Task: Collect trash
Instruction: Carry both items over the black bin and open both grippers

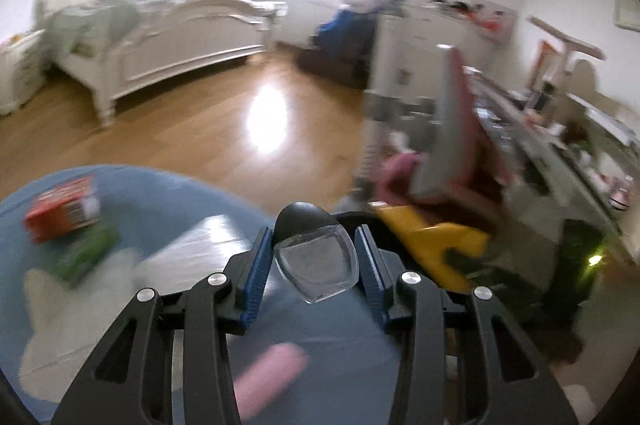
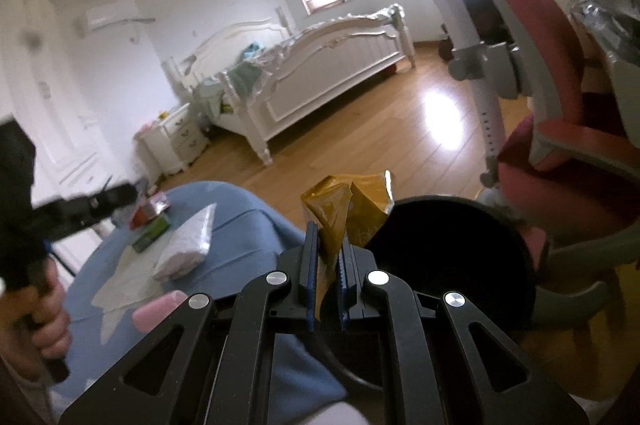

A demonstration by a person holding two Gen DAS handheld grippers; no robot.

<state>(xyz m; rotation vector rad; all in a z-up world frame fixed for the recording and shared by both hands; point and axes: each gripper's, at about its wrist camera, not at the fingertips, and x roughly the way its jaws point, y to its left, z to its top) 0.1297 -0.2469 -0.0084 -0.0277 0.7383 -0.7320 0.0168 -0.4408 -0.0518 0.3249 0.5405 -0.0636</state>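
Note:
My left gripper (image 1: 316,245) is shut on a clear plastic bottle with a black cap (image 1: 316,261), held above the blue table (image 1: 192,201). My right gripper (image 2: 329,245) is shut on a gold foil wrapper (image 2: 348,209) just left of the black trash bin (image 2: 452,257). The wrapper shows as a yellow blur in the left wrist view (image 1: 432,241). On the table lie a red box (image 1: 62,213), a green packet (image 1: 82,257), a white tissue pack (image 2: 186,245) and a pink item (image 2: 158,311). The left gripper also shows blurred in the right wrist view (image 2: 92,209).
A pink and grey chair (image 2: 560,113) stands right of the bin. A cluttered desk (image 1: 560,137) runs along the right. A white bed (image 2: 320,77) and nightstand (image 2: 172,141) stand across the wooden floor (image 1: 224,129).

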